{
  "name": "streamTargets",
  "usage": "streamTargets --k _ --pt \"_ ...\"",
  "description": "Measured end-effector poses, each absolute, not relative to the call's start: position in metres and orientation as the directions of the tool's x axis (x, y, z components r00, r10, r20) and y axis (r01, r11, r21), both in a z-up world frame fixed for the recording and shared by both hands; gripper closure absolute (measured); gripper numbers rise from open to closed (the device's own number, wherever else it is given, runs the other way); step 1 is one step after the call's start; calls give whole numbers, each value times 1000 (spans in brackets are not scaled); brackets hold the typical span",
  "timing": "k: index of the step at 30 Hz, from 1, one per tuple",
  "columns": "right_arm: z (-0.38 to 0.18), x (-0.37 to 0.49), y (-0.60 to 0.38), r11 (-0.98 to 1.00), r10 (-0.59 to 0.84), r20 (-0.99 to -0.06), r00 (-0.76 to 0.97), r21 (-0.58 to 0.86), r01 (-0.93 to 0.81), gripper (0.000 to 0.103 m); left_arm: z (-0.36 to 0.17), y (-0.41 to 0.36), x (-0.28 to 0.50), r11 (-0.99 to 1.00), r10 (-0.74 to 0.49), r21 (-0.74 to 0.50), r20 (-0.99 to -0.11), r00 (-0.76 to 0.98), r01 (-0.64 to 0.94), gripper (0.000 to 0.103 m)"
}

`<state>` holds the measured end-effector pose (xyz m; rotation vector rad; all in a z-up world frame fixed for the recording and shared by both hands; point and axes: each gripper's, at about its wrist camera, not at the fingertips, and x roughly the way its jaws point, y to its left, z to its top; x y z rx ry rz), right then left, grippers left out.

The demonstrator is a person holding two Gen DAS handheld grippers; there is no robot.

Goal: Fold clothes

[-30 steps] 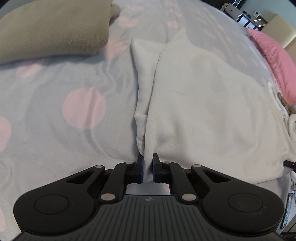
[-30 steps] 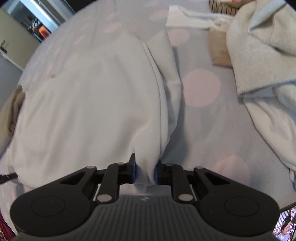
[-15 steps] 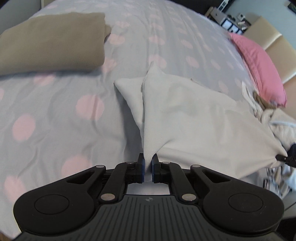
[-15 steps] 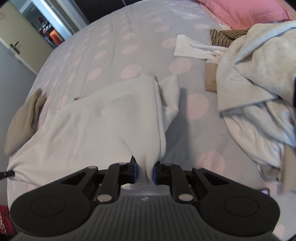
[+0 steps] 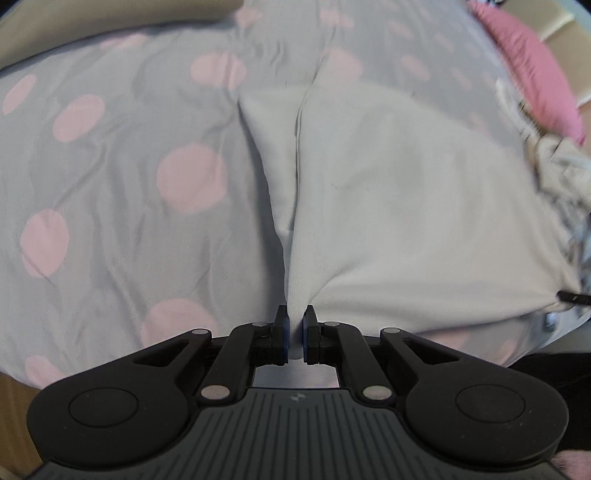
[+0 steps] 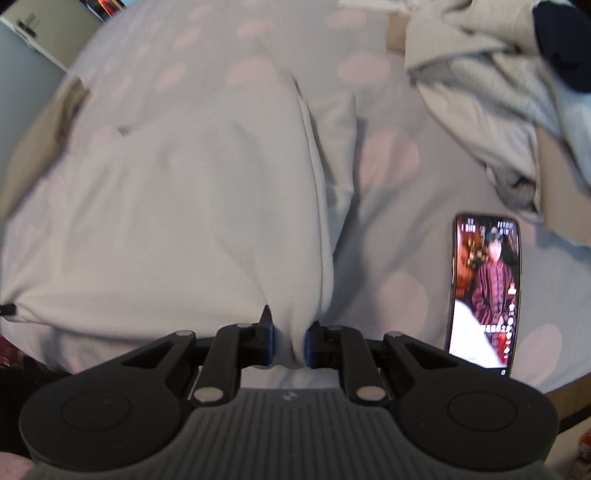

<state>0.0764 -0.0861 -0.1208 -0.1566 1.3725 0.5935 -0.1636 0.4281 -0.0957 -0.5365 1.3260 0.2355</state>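
Observation:
A white garment (image 5: 406, 206) is stretched over the grey, pink-dotted bedspread (image 5: 122, 206), a sleeve-like flap folded along its left side. My left gripper (image 5: 294, 338) is shut on its near left corner, the cloth pinched thin between the pads. In the right wrist view the same white garment (image 6: 177, 214) fans out to the left, and my right gripper (image 6: 289, 343) is shut on a thicker bunch of its near right corner. The right gripper's tip (image 5: 570, 297) shows at the garment's far right corner in the left wrist view.
A lit phone (image 6: 484, 288) lies on the bedspread right of my right gripper. A pile of pale clothes (image 6: 498, 96) fills the upper right there. A pink pillow (image 5: 532, 62) and a tan folded item (image 5: 110, 22) lie at the far edges.
Both grippers, still holding the garment's corners, have drawn it toward the near bed edge. The garment now looms larger and the phone has come into the right wrist view.

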Motion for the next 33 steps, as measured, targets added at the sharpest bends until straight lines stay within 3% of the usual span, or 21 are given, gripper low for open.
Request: streamTargets --k 4,10,13,15,20,25,28,33 --pt "-152 68 -76 825 223 -973 52 160 -542 86 -122 420 -163 891 -99 -163 -981 169 -423 98" --pt "-179 70 -78 831 208 -978 25 163 -532 82 -151 419 -159 896 -82 -120 -991 107 -428 95" --pt "-175 68 -79 824 206 -978 43 150 -547 72 -151 420 -159 899 -61 -98 -993 100 -426 89" --pt "-169 65 -80 818 210 -975 69 137 -559 59 -140 422 -163 899 -42 -94 -991 129 -429 88" --pt "-138 68 -86 810 275 -948 162 138 -569 45 -103 433 -171 884 -19 -132 -969 248 -447 73" --pt "-115 105 -75 833 317 -917 243 147 -533 42 -82 432 -136 893 40 -98 -955 295 -439 71" --pt "-109 137 -66 851 364 -886 288 191 -489 23 -83 432 -113 888 51 -116 -937 346 -445 62" --pt "-129 167 -54 873 384 -874 298 237 -427 22 -103 433 -91 876 50 -135 -929 366 -463 62"
